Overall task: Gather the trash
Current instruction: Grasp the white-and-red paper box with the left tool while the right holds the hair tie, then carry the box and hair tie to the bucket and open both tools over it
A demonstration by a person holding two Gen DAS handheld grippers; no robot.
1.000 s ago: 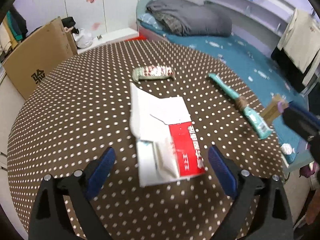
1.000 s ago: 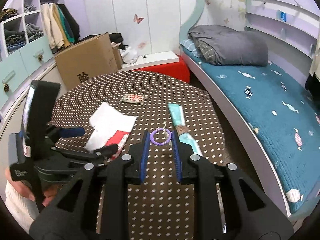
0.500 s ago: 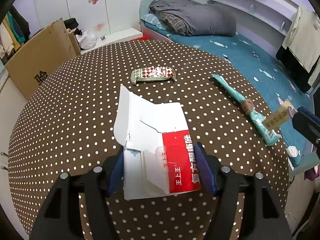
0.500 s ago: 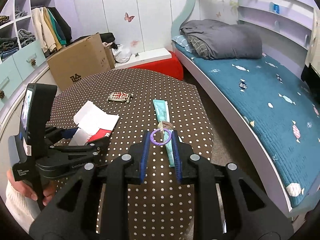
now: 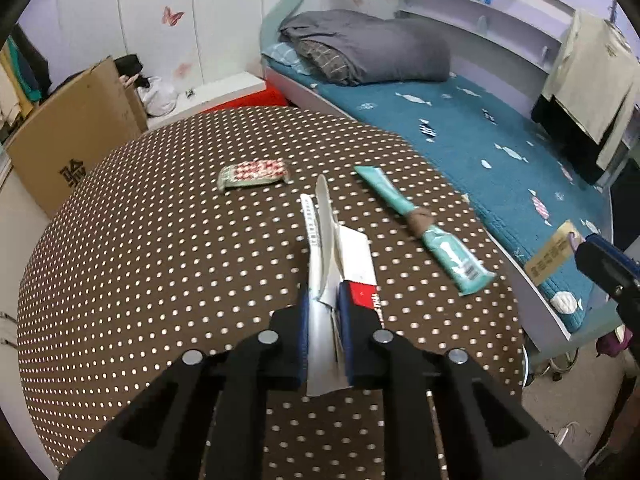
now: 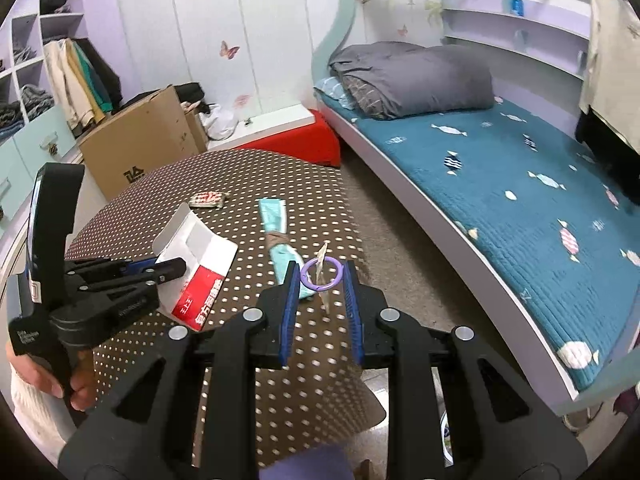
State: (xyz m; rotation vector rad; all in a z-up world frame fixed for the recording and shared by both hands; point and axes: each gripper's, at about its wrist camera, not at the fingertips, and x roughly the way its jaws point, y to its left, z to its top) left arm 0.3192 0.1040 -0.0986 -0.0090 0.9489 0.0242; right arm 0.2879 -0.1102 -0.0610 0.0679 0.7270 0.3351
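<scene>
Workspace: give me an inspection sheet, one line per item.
Surface: round table in a brown polka-dot cloth.
Job's things: red-and-white carton flattened in the left gripper; teal tube and checked wrapper lying on the table.
Clutter: nothing seen beyond those.
Grippers: left jaws closing, pads on the carton; right gripper shut on a purple ring with a tan tag.
Cables: nothing seen on the table.
Surroundings: bed, cardboard box, wardrobe shelves.
</scene>
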